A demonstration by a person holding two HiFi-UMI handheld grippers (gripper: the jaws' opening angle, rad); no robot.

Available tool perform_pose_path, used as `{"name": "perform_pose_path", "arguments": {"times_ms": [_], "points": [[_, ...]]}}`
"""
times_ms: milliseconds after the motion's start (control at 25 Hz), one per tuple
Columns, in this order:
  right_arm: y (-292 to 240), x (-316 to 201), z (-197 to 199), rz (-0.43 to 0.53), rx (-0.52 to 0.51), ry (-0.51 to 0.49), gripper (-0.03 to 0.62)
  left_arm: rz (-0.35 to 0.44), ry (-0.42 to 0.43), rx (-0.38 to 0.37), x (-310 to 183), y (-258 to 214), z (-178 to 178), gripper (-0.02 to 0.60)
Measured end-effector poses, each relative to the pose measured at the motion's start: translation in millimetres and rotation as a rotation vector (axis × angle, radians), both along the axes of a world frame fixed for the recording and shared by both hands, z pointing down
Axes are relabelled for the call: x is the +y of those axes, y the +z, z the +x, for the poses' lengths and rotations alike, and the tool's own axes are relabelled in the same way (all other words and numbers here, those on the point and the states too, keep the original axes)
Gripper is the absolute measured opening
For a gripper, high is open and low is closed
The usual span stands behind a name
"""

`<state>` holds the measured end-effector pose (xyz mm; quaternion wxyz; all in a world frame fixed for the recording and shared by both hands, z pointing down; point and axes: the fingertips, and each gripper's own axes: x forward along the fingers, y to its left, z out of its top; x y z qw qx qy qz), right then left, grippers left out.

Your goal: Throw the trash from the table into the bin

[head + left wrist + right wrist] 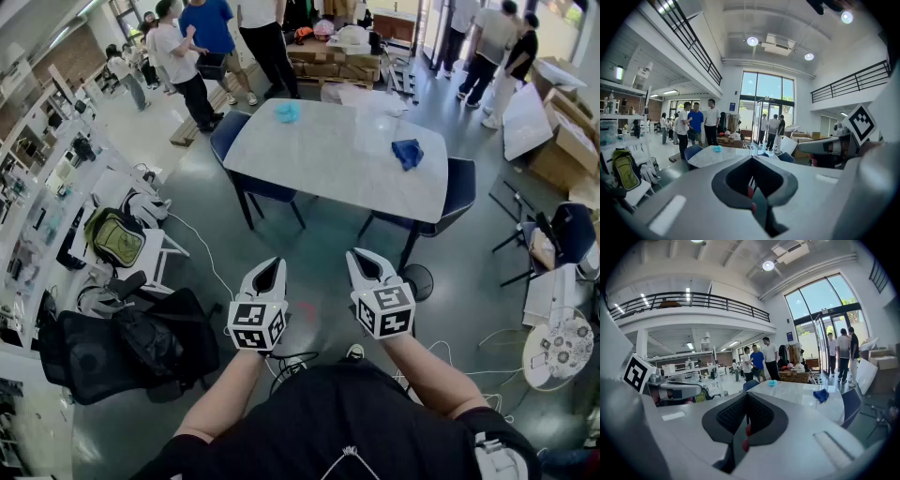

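Head view: the left gripper (270, 265) and right gripper (362, 255) are hovering short of the table (328, 173) — a light-blue wad (288, 112) and a dark-blue wad (407, 153) are lying on it, well apart. Left gripper view: the jaws are pressing together, holding nothing. Right gripper view — likewise closed and empty.

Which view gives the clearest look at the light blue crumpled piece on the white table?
The head view: it looks down on the light blue crumpled piece, which lies alone near the far edge of the table. The left gripper view shows the piece small and side-on, and the right gripper view shows it smaller still.
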<state>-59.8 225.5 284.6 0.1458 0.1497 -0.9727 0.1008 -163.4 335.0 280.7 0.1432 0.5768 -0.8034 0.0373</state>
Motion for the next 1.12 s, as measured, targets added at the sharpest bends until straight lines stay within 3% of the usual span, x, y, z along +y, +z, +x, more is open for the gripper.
{"name": "perform_pose_path", "arguments": {"times_ms": [1120], "points": [[7,-20,10,-0.008,-0.013,-0.027,0.028,-0.019,-0.041,-0.007,-14,7,5,0.0]]}}
